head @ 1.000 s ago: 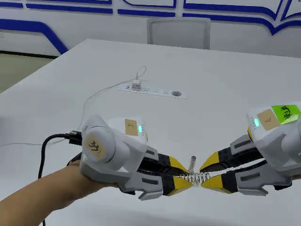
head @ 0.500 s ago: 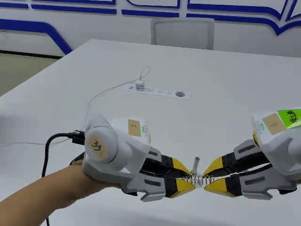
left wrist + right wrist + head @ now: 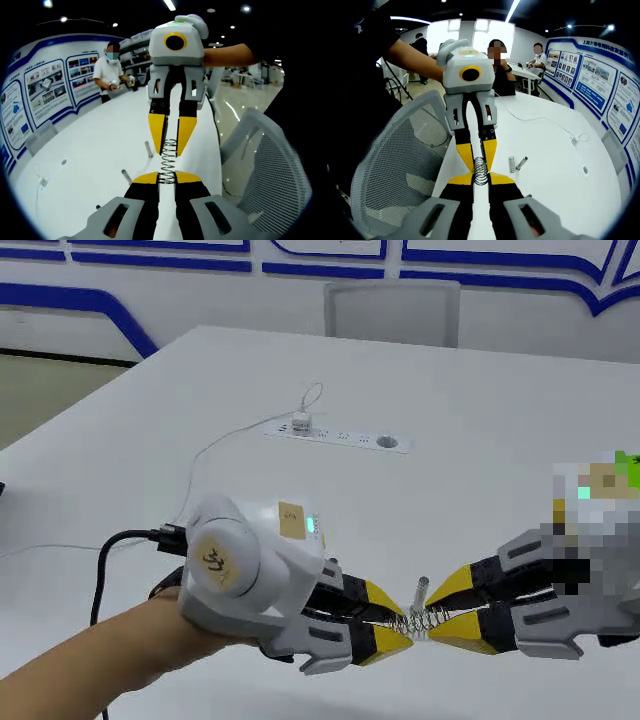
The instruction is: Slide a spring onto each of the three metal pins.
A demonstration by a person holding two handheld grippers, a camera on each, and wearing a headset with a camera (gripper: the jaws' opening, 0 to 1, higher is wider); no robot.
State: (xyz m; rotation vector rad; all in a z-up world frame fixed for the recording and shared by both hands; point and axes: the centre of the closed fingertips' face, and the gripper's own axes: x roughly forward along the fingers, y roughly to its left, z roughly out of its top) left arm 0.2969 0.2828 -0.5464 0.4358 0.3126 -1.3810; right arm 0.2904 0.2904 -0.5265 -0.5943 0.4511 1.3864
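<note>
A small metal spring hangs stretched between my two grippers just above the white table. My left gripper is shut on its left end and my right gripper on its right end. An upright metal pin stands just behind the spring. In the left gripper view the spring runs from my left gripper up to the right gripper, with two pins standing to the left. In the right gripper view my right gripper holds the spring; a second spring and a pin are on the table.
A white power strip with a thin white cable lies mid-table. A grey chair stands at the far edge. A mesh chair sits by the near edge. A black cable trails from the left gripper. People stand in the background.
Both grippers keep their hold on the spring, and the spring between them looks a little shorter. The head camera has shifted slightly.
</note>
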